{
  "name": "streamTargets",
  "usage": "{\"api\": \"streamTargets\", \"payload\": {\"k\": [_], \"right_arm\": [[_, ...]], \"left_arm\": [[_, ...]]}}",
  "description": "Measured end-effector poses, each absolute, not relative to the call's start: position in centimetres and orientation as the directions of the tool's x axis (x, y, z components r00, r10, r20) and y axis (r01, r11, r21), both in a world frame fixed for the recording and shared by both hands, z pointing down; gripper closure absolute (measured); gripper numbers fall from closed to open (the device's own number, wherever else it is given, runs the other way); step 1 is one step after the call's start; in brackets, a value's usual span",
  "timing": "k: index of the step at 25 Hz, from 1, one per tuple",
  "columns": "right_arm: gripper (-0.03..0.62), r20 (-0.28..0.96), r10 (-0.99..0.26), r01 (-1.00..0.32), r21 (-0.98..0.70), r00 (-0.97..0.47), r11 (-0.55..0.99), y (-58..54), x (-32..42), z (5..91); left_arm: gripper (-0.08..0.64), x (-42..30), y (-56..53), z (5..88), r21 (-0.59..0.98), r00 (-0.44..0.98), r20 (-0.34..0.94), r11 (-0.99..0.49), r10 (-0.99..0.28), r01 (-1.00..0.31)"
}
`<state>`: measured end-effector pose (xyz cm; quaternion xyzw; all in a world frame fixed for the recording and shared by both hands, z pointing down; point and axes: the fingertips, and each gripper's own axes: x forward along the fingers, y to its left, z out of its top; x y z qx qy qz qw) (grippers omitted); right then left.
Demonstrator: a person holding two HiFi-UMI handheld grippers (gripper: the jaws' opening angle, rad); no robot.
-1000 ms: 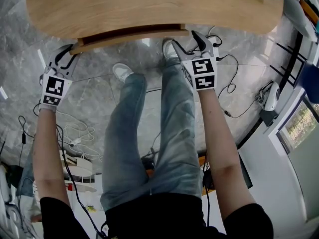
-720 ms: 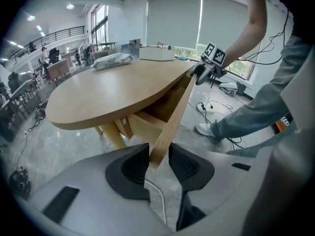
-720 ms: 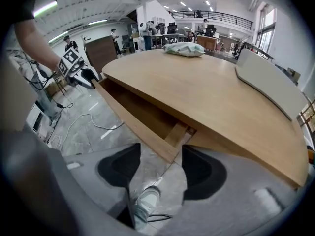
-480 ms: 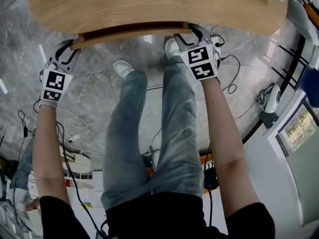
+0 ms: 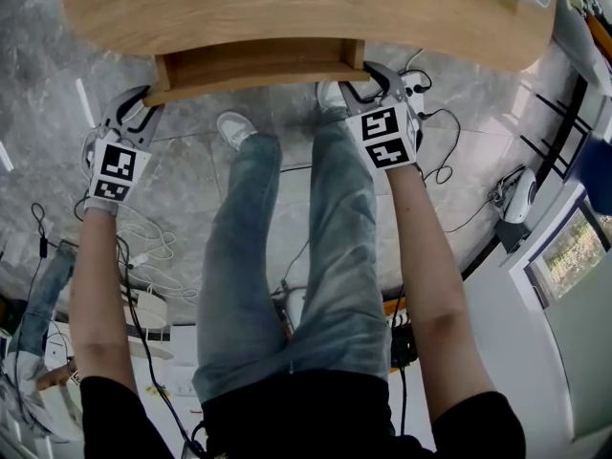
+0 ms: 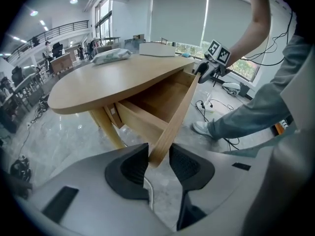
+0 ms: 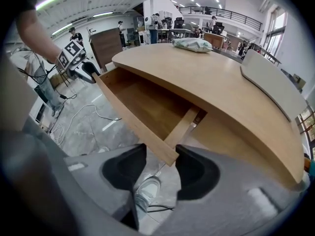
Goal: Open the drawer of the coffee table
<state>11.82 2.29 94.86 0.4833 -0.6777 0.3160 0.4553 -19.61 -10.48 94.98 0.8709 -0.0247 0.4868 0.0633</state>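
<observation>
The coffee table point(image 5: 287, 8) has a light wooden top. Its drawer point(image 5: 258, 65) stands partly out toward me, and its inside is bare wood. My left gripper point(image 5: 143, 103) is at the left end of the drawer front point(image 6: 179, 112). In the left gripper view the left gripper point(image 6: 158, 159) has its pads pressed on that end. My right gripper point(image 5: 368, 73) is at the front's right end. In the right gripper view the right gripper point(image 7: 161, 161) has jaws closing, the board's corner point(image 7: 169, 157) between them with a gap on one side.
My legs in jeans and a white shoe point(image 5: 232, 135) stand just below the drawer. Cables point(image 5: 435, 165) and a power strip lie on the marble floor. A white packet point(image 7: 194, 44) and a flat white device point(image 7: 273, 85) lie on the tabletop.
The drawer has slid out from under the tabletop toward me. Both grippers came back with it. The right jaws have narrowed around the front's right end.
</observation>
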Motion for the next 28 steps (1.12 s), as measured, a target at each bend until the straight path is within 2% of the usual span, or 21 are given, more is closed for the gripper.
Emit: {"api": "streamTargets", "payload": {"k": [16,28], "right_arm": [[0.416,0.932,-0.345,-0.943,0.009,-0.113,0.333,7.0,10.0,95.1],[0.425,0.953,-0.276,-0.941,-0.023,-0.122,0.337,10.6,8.4,95.9]], "left_arm": [[0.413,-21.5,-5.3,95.3,0.107,0.505,0.863,-0.983,0.018,-0.148],[0.414,-24.2,-1.6,97.0,0.140,0.444,0.894,-0.980,0.065,-0.140]]}}
